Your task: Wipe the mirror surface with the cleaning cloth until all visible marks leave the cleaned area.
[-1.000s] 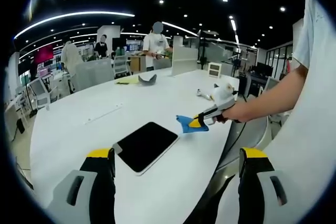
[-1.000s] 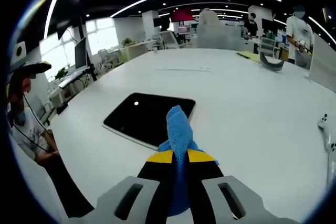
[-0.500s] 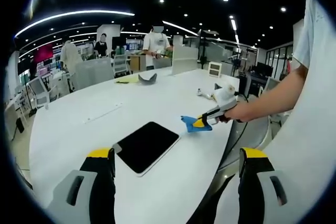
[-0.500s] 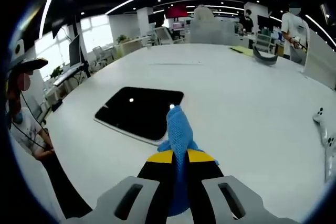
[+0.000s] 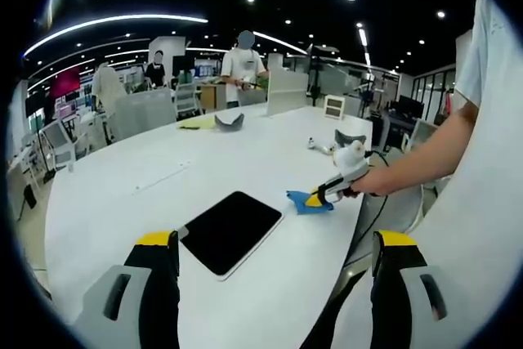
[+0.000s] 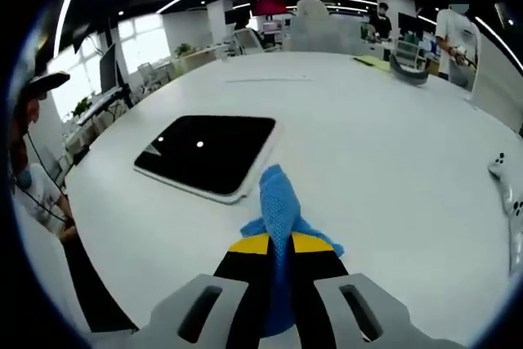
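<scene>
Right gripper view: my right hand-held gripper (image 6: 280, 244) is clamped on the blue cleaning cloth (image 6: 279, 206), whose free end stands up between the yellow-tipped jaws. The mirror (image 6: 207, 154), a dark rounded rectangle with a pale edge, lies flat on the white worktop (image 6: 392, 145) just beyond the cloth and to the left; cloth and mirror are apart, so I judge that no wiping contact is being made at this moment. A small bright reflection sits on the glass; whether any marks remain on it is too fine to tell.

Left gripper view: my left hand-held gripper (image 5: 276, 252) hangs over the near edge of the worktop with its jaws wide apart and nothing between them. The mirror (image 5: 232, 221) lies ahead, and the right hand-held gripper (image 5: 315, 199), held in a hand (image 5: 368, 180), rests the cloth (image 5: 309, 203) on the worktop beside the mirror's right corner.

Risks, as I judge them: the mirror is loose on a smooth worktop and my left jaws are not steadying it, so a firm stroke could push it sideways; only a narrow fold of cloth protrudes, so a steep approach could bring the jaw tips against the glass; a light grip could let the cloth slip out mid-stroke
</scene>
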{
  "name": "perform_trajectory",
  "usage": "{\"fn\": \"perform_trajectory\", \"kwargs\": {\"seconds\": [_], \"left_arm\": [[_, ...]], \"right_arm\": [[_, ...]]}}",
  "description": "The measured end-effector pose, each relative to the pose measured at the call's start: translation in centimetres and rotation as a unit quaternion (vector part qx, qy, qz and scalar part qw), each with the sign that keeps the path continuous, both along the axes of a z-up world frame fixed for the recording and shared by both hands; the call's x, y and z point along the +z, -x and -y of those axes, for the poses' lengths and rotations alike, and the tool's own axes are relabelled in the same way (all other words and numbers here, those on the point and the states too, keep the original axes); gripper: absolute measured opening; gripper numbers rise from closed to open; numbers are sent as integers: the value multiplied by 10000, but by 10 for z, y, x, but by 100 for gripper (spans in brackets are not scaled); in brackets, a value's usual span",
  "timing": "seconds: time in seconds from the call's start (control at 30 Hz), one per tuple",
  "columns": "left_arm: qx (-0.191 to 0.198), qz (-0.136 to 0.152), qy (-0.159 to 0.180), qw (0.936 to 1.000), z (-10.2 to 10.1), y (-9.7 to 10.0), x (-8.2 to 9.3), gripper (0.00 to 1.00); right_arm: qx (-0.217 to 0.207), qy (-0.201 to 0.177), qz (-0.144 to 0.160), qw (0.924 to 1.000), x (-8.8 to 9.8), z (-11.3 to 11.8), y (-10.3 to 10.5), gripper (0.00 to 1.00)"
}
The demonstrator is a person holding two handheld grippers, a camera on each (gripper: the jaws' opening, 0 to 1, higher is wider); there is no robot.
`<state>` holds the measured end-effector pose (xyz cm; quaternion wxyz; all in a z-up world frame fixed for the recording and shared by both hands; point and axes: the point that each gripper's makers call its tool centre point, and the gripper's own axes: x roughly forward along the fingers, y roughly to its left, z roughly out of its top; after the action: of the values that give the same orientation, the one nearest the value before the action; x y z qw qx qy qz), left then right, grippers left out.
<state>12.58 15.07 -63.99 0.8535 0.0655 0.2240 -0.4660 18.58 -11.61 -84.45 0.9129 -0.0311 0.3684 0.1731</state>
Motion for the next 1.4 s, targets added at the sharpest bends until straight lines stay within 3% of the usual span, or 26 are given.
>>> {"fn": "perform_trajectory", "kwargs": {"seconds": [0.2,0.53,0.87,1.23,1.4], "left_arm": [[-9,-40,-26,10000,-1,-3,-1,99],[6,-50,-14,10000,1,-6,-3,99],[42,2,35,10000,-2,-11,-1,99],[172,57,109,9998,-10,-15,3,99],[209,65,81,9997,-13,-15,2,99]], "right_arm": [[-83,-29,-46,10000,-10,-2,2,3],[-120,-131,78,9998,-8,-3,2,4],[792,239,251,9963,-8,-19,11,23],[734,212,205,9969,-8,-18,10,24],[637,132,-6,9979,-3,-18,5,23]]}}
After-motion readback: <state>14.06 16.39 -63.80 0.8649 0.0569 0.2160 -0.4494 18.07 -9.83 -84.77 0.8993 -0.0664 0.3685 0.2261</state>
